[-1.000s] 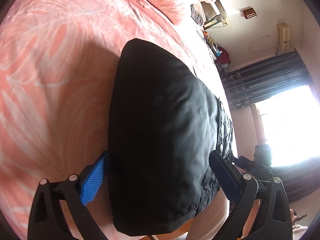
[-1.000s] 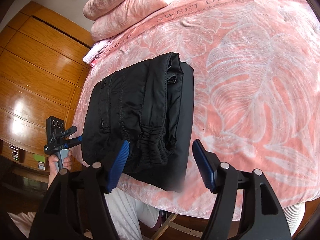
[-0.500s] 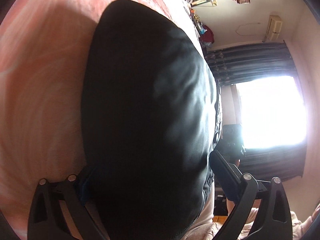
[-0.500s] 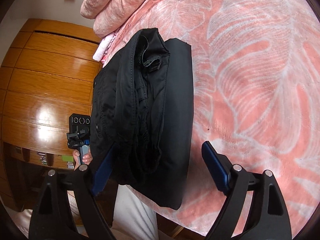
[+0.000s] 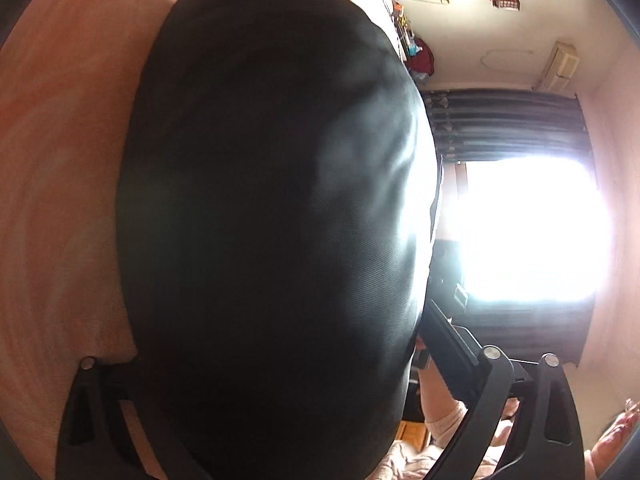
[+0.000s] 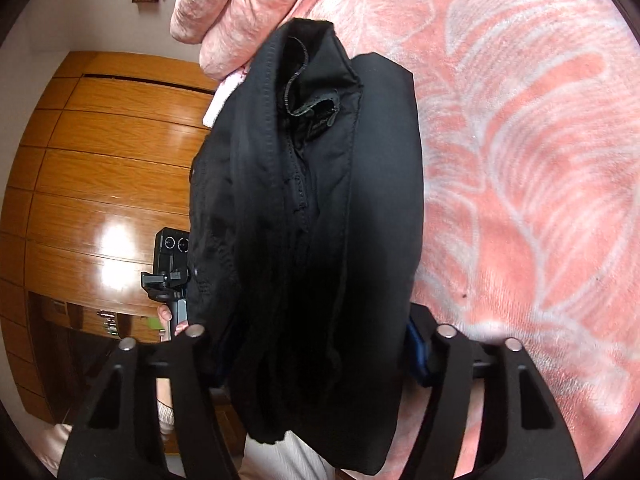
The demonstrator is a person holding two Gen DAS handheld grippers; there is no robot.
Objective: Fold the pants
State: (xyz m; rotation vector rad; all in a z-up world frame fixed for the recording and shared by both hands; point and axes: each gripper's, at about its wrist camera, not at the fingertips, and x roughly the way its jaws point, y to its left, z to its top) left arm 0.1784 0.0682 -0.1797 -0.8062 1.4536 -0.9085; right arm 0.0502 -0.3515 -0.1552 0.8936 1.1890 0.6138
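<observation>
Folded black pants (image 6: 312, 240) straddled mid-frame by both wide-spread grippers (image 5: 280, 380) (image 6: 316, 344), nothing clamped; uneven closing risks spilling layers

Both tongs are matte black plastic: the left tongs (image 5: 280, 360) show silver pivot screws, the right tongs (image 6: 316, 360) blue finger pads (image 6: 416, 354). Pale knitted sleeve (image 5: 444, 426), bare skin.

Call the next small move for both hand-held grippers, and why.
Probably close both on the bundle. The folded black pants sit between the spread jaws of the right hand-held gripper and of the left hand-held gripper, at the edge of the pink bedspread; neither visibly pinches the fabric yet.
</observation>
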